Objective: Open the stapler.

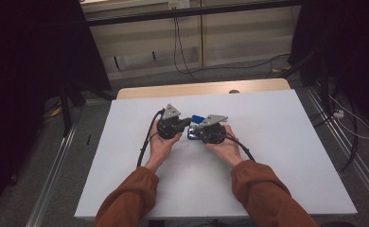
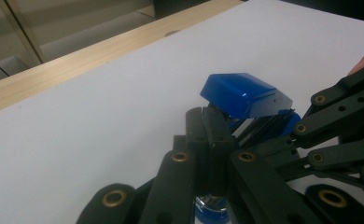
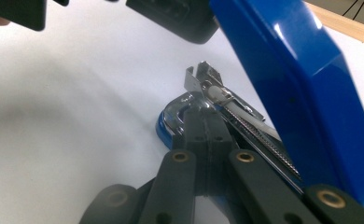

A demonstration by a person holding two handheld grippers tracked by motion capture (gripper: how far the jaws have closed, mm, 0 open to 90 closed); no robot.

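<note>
Lying on the table [image 1: 277, 142], the opened blue stapler [image 2: 245, 95] points its lid obliquely upward.

A blue stapler [image 3: 292, 93] sits mid-frame on the white counter [image 1: 267, 156]. Its glossy lid is swung open, tilted upward. The metal staple track lies exposed.

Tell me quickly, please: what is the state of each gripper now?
Left gripper: shut, tips at the open blue stapler; a grip cannot be told.
Right gripper: shut, tips against the stapler's metal part.
</note>
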